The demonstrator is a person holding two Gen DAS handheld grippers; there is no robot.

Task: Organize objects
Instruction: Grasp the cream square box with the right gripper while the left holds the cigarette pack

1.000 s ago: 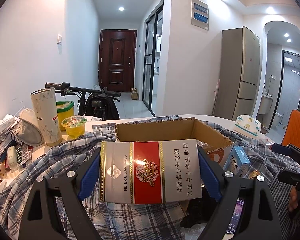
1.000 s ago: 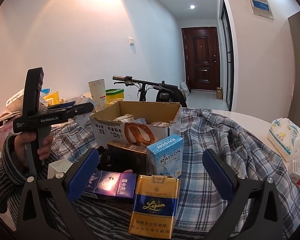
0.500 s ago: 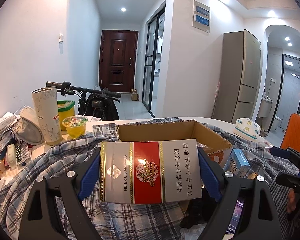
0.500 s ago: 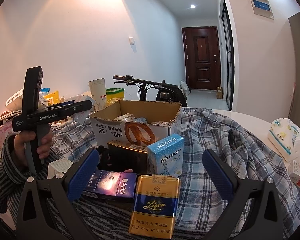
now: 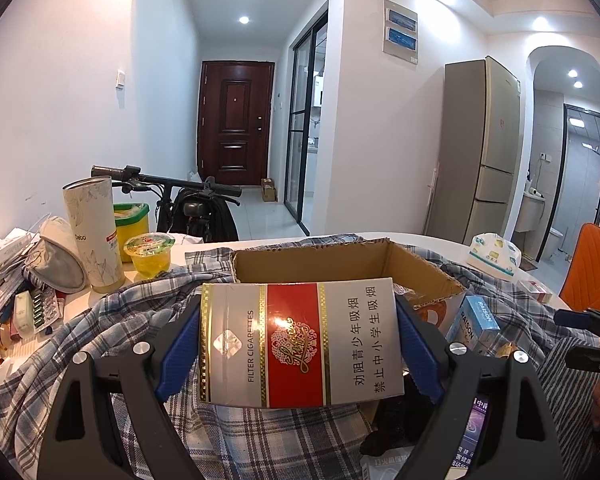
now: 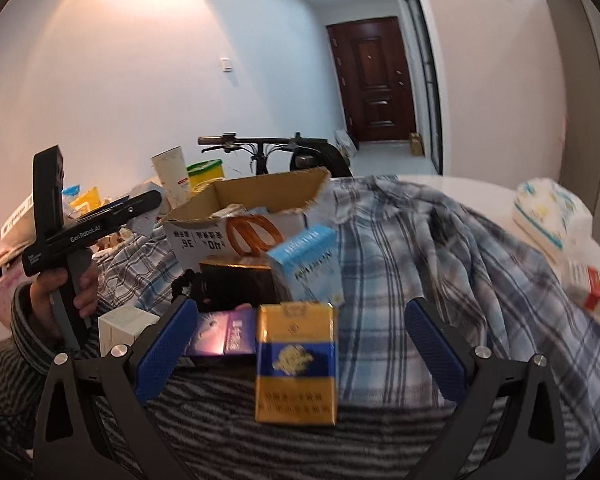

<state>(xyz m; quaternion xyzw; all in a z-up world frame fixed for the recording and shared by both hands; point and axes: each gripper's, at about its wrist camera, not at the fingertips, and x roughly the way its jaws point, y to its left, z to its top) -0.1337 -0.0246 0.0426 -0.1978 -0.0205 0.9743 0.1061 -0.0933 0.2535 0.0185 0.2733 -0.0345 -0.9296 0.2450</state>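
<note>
White walls and a dark door back your cluttered table (image 5: 204,246), where a plaid shirt (image 5: 112,320) is draped around an open cardboard box (image 5: 312,262). Your left hand-held gripper (image 5: 300,346) clamps a red-and-white cigarette pack (image 5: 300,344) sideways, just in front of the box. Your right hand-held gripper (image 6: 302,346) hangs with jaws spread wide, touching nothing, above a gold-and-blue pack (image 6: 296,364) on striped cloth (image 6: 260,440).

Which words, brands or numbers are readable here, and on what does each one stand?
"FILTER CIGARETTES": red and white cigarette pack held in the left gripper.
"RAISON": light blue pack.
"Debo": tall white canister.
"GenRobot.AI": left gripper's body, right wrist view.
"36", "40": cardboard box, upside down.
Yellow pack: blurred.
</note>
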